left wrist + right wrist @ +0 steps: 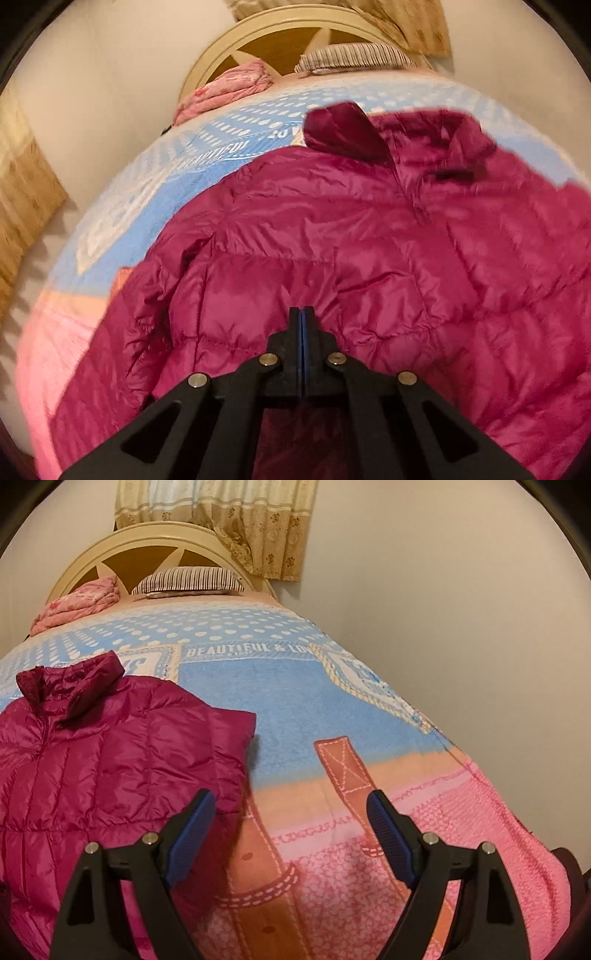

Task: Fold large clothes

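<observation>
The left gripper [303, 312] is pressed fully together above the jacket [369, 258], with nothing seen between its pads. The right gripper [291, 805] is spread wide and empty over the blanket [295, 701], just beside the jacket's folded side. The jacket is laid flat across the bed's near edge, probably so a fold can be made

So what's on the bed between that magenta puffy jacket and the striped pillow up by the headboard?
Only bare blanket. In the right wrist view, nothing lies between the jacket and the striped pillow.
</observation>
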Available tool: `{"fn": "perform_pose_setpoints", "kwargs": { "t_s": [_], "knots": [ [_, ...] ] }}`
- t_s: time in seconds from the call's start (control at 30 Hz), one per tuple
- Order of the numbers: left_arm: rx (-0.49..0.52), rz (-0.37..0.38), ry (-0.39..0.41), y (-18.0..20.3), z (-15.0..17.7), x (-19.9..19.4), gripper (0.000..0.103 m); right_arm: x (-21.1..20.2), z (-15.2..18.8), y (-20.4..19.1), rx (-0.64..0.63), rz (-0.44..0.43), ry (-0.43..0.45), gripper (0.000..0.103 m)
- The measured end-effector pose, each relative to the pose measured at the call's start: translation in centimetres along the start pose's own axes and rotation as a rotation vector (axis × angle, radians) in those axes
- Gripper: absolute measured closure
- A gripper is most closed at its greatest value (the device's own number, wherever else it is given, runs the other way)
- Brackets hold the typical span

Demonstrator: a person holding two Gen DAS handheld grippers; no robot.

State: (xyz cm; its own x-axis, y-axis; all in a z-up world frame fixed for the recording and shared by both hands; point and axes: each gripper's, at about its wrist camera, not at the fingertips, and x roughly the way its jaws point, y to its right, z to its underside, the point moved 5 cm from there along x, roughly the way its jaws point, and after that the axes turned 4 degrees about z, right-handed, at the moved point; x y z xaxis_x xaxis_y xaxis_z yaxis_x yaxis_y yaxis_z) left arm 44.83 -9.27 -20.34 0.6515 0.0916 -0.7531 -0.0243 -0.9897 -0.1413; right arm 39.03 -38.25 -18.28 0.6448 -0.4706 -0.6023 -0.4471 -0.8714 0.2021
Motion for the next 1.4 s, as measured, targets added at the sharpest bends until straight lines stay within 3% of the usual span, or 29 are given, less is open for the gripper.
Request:
{"fn": "perform_pose_setpoints", "kwargs": {
  "t_s": [0.33,0.4,0.43,0.47,0.53,0.57,0.73,0.77,0.8,0.83,0.9,0.93,0.97,1.17,1.33,1.4],
  "knots": [
    [-0.078,0.175,0.033,0.5,-1.7,-1.3,0.101,-0.3,0.8,-0.9,-0.007,-0.046,0.021,0.015],
    [-0.076,0.160,0.034,0.9,-1.8,-1.2,0.081,-0.5,0.9,-1.1,-0.019,-0.053,0.029,0.014],
    [-0.071,0.152,0.040,1.1,-1.9,-1.2,0.050,-0.6,0.9,-1.2,-0.025,-0.053,0.033,0.014],
    [-0.071,0.136,0.049,1.1,-1.9,-1.4,0.028,-0.6,0.9,-1.3,-0.030,-0.054,0.037,0.014],
    [-0.097,0.106,0.077,0.9,-2.0,-1.8,0.013,-0.8,0.9,-1.4,-0.035,-0.058,0.041,0.014],
    [-0.105,0.121,0.078,1.0,-2.1,-1.8,0.011,-0.8,1.0,-1.4,-0.035,-0.059,0.043,0.014],
    [0.002,0.089,0.014,2.9,-1.6,0.3,0.011,-0.8,1.3,-1.8,-0.049,-0.058,0.043,0.014],
    [0.016,0.098,0.007,3.3,-1.3,0.7,0.016,-0.9,1.4,-2.0,-0.054,-0.057,0.044,0.014],
    [0.019,0.121,-0.005,3.6,-1.1,1.1,0.026,-1.0,1.4,-2.2,-0.062,-0.054,0.048,0.014],
    [0.022,0.152,-0.018,3.9,-0.9,1.4,0.055,-1.1,1.5,-2.3,-0.068,-0.052,0.052,0.014],
    [0.038,0.154,-0.024,4.3,-0.6,1.4,0.064,-1.2,1.5,-2.4,-0.077,-0.053,0.058,0.014],
    [0.049,0.154,-0.011,4.5,-0.7,1.0,0.079,-1.2,1.5,-2.4,-0.080,-0.052,0.059,0.014],
    [0.065,0.161,0.000,4.7,-0.7,0.6,0.087,-1.2,1.4,-2.4,-0.081,-0.053,0.059,0.014],
    [0.089,0.121,0.089,2.9,-0.9,-3.5,0.089,-1.6,1.4,-2.0,-0.069,-0.063,0.073,0.014],
    [0.107,0.097,0.039,1.9,1.0,-3.4,0.088,-1.1,0.7,-1.9,-0.051,-0.078,0.062,0.014],
    [0.104,0.082,0.022,1.7,1.8,-2.9,0.086,-0.8,0.1,-2.1,-0.036,-0.106,0.038,0.021]
  ]
}}
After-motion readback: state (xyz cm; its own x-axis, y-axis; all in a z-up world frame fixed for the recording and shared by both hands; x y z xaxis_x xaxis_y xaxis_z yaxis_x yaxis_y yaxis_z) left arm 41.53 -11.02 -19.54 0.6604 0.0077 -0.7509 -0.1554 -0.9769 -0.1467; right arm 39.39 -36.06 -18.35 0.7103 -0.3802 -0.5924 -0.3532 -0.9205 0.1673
